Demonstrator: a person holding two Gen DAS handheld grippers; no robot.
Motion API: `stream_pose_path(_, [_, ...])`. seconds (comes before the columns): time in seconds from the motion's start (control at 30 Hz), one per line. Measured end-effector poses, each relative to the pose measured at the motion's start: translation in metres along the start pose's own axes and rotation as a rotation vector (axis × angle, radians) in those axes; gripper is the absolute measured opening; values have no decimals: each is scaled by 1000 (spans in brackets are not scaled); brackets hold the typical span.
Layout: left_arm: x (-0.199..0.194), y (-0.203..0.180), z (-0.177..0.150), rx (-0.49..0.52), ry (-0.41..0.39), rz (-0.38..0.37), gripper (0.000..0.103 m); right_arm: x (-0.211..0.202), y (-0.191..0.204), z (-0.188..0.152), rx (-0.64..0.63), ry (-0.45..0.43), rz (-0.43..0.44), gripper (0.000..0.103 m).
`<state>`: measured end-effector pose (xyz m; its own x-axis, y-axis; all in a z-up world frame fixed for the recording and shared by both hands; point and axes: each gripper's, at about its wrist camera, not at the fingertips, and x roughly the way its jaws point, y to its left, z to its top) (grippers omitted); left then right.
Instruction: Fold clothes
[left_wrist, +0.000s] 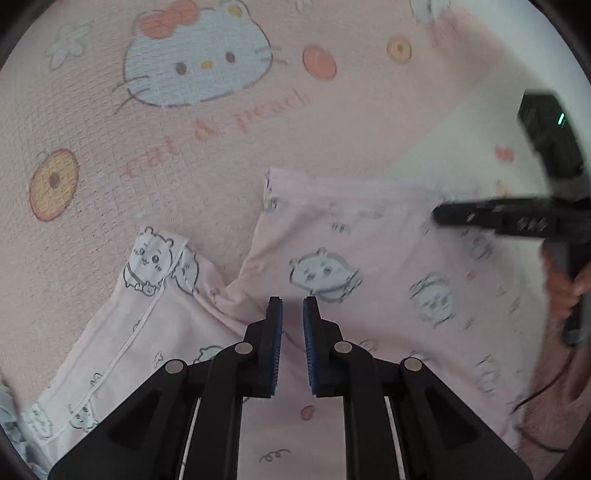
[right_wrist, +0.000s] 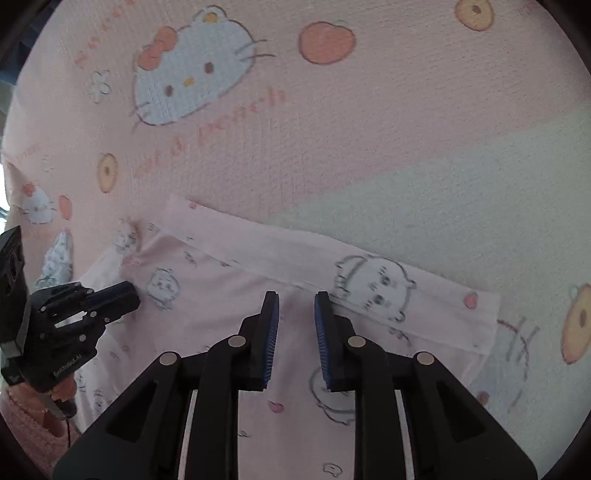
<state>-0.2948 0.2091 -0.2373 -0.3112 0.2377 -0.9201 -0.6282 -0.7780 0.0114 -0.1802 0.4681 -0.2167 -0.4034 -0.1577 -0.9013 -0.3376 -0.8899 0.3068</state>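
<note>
Currently, left wrist view: we see the left gripper (left_wrist: 292, 301) pointing down over the pink garment (left_wrist: 369, 266), jaws slightly parted with nothing between the pads.
Garment position: centre to 4 o'clock, lying on the pink cartoon-cat sheet (left_wrist: 184, 147); one panel with white piping (left_wrist: 147, 314) at 8 o'clock.
Right gripper (left_wrist: 439, 216): at 3 o'clock, blurred, we cannot tell its state here.
Right wrist view: we see the right gripper (right_wrist: 296, 295) with jaws narrowly spread and empty, above the garment (right_wrist: 229, 295).
Folded band (right_wrist: 295, 254): runs from 10 to 3 o'clock.
Left gripper (right_wrist: 131, 290): at 9 o'clock, tip over the garment's edge.
</note>
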Motion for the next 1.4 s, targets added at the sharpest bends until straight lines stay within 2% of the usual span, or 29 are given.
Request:
stream_pose_path(0.03, [-3, -1, 0, -23, -3, 43, 15, -2, -3, -4, 17, 11, -26, 19])
stream_pose_path(0.07, [-13, -3, 0, -75, -21, 25, 15, -14, -9, -11, 57, 6, -40, 19])
stream_pose_path(0.13, [-39, -18, -8, -111, -56, -118, 15, -38, -14, -32, 102, -5, -45, 19])
stream_pose_path(0.17, [-50, -32, -15, -89, -65, -153, 15, -51, -15, -45, 112, -12, -40, 20])
stream_pose_path(0.23, [-63, -65, -36, -13, -58, -170, 15, -74, -15, -72, 133, -24, -26, 24])
stream_pose_path(0.33, [-63, -86, -76, 9, 18, -207, 15, -73, 1, -117, 135, 23, 78, 28])
stream_pose_path(0.37, [-63, -86, -92, 5, 62, -174, 15, -67, 9, -131, 115, 51, 107, 28])
stream_pose_path(0.43, [-58, -82, -120, 1, 129, -55, 15, -50, 26, -152, 42, 115, 76, 28])
stream_pose_path(0.47, [-66, -75, -130, -31, 119, -33, 16, -50, 30, -159, 15, 112, 35, 23])
stream_pose_path(0.5, [-75, -63, -140, -96, 122, -19, 16, -49, 34, -165, -13, 108, -6, 23])
stream_pose_path(0.57, [-95, -27, -161, -308, 94, 23, 16, -54, 32, -175, -10, 103, -114, 23])
stream_pose_path(0.6, [-105, -13, -172, -392, 67, 0, 16, -59, 29, -179, 15, 97, -167, 24])
stream_pose_path(0.63, [-110, -9, -179, -412, 52, -44, 16, -66, 26, -183, 52, 67, -148, 28])
stream_pose_path(0.7, [-118, -14, -188, -389, 31, -113, 16, -73, 35, -189, 53, 45, -53, 28])
stream_pose_path(0.77, [-114, -34, -192, -295, 32, -112, 16, -73, 54, -194, -18, 41, 9, 28])
stream_pose_path(0.83, [-98, -49, -199, -250, 113, 15, 16, -68, 73, -200, -99, 53, 33, 27])
stream_pose_path(0.87, [-95, -49, -205, -256, 128, 45, 15, -62, 76, -206, -116, 85, 9, 27])
stream_pose_path(0.9, [-100, -46, -210, -279, 110, 34, 16, -57, 78, -212, -130, 115, -15, 27])
stream_pose_path(0.97, [-107, -36, -221, -310, 141, 67, 16, -58, 67, -221, -111, 132, -68, 24])
stream_pose_path(1.0, [-111, -30, -227, -319, 144, 91, 19, -62, 62, -222, -91, 131, -102, 24])
stream_pose_path(1.03, [-116, -25, -232, -337, 135, 87, 20, -65, 57, -223, -71, 131, -135, 25])
stream_pose_path(1.1, [-128, -16, -242, -389, 106, 33, 20, -72, 48, -225, -34, 127, -194, 26])
stream_pose_path(1.2, [-137, -9, -253, -447, 79, -65, 20, -79, 57, -228, -47, 90, -123, 29])
stream_pose_path(1.27, [-129, -6, -258, -457, 135, -29, 20, -80, 71, -229, -78, 89, -13, 27])
stream_pose_path(1.3, [-125, -4, -261, -462, 165, -7, 20, -76, 75, -232, -104, 107, -32, 27])
stream_pose_path(1.4, [-131, 14, -270, -569, 164, -44, 20, -70, 70, -239, -109, 137, -109, 24])
